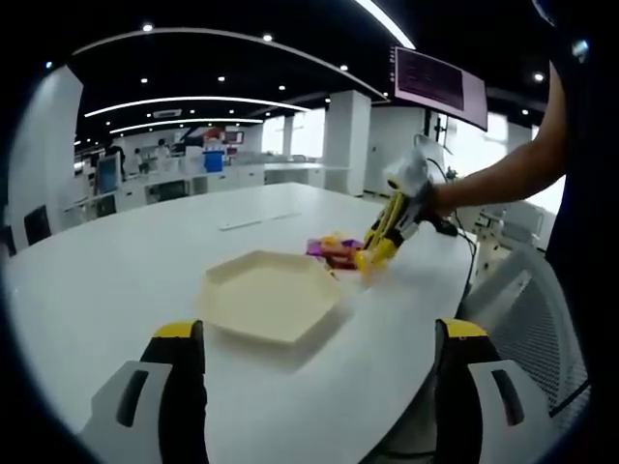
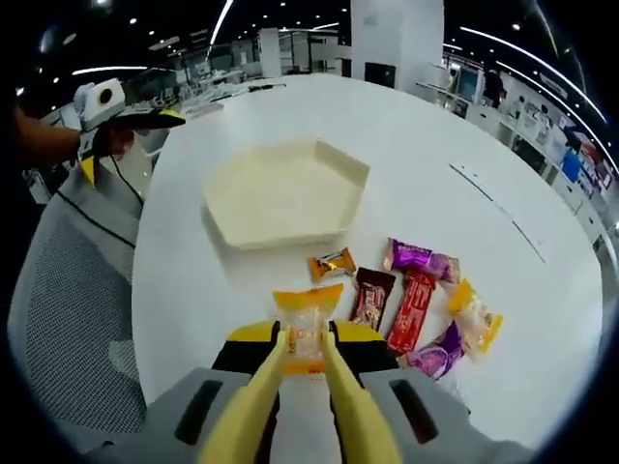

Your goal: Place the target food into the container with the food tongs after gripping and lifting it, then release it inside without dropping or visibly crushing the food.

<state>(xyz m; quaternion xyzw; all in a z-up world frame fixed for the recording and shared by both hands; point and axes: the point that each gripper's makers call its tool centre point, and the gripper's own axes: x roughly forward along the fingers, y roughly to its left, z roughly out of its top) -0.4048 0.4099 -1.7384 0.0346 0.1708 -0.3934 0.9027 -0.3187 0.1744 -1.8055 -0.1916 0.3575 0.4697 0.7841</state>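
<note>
Snack time. Through the left gripper view, saw the left gripper (image 1: 321, 331) with jaws wide apart and empty, waiting by the cream hexagon tray (image 1: 266, 295). Saw the right gripper (image 1: 379, 246) reaching down to the snack pile (image 1: 334, 249).

Through the right gripper view, found the yellow food tongs (image 2: 266, 387) squeezed onto an orange-edged snack packet (image 2: 308, 324), probably softly, to avoid squashing. Spotted that packet short of the tray, not yet inside. Could not tell whether lifted off the white table (image 2: 464, 126).
</note>
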